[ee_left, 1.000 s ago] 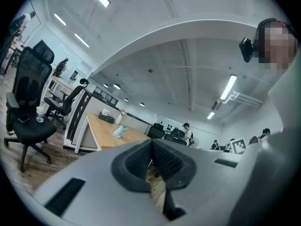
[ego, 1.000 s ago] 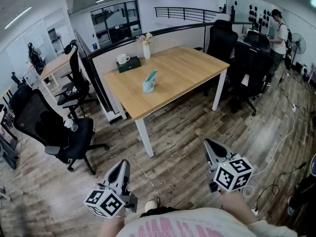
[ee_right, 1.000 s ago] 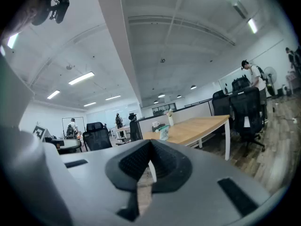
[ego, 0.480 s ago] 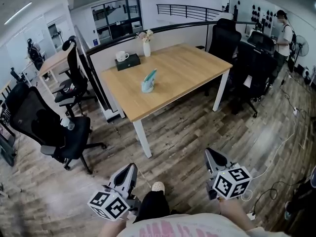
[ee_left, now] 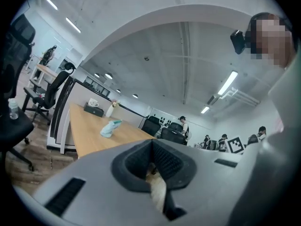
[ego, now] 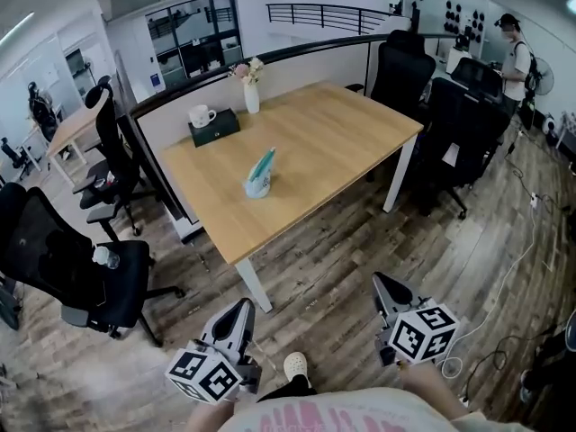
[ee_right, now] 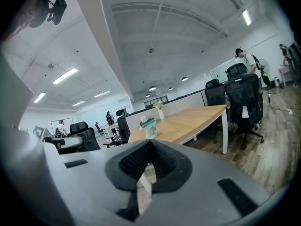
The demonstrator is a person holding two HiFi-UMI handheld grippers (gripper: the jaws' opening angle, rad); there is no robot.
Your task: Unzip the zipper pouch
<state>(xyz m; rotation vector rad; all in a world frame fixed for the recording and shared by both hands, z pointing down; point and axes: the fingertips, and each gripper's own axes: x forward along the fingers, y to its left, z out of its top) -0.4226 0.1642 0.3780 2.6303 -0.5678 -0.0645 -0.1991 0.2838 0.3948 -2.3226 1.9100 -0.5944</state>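
Note:
A light blue zipper pouch [ego: 259, 174] stands upright near the middle of the wooden table [ego: 333, 142]. It also shows small in the left gripper view as the pouch [ee_left: 109, 127] and in the right gripper view as the pouch [ee_right: 149, 125]. My left gripper [ego: 241, 310] and right gripper [ego: 385, 286] hang low over the floor, well short of the table, both shut with nothing between the jaws. In each gripper view the jaws meet tip to tip: left gripper [ee_left: 152, 142], right gripper [ee_right: 149, 142].
A dark box with a white mug [ego: 202, 115] and a vase of flowers [ego: 250, 93] sit at the table's far edge by a partition. Black office chairs [ego: 63, 259] stand left, others [ego: 454, 124] right. A person [ego: 515, 57] stands far right. Cables [ego: 504, 268] lie on the wood floor.
The table and pouch have come closer and shifted left in the head view as the person walks forward. Both grippers stay shut and low.

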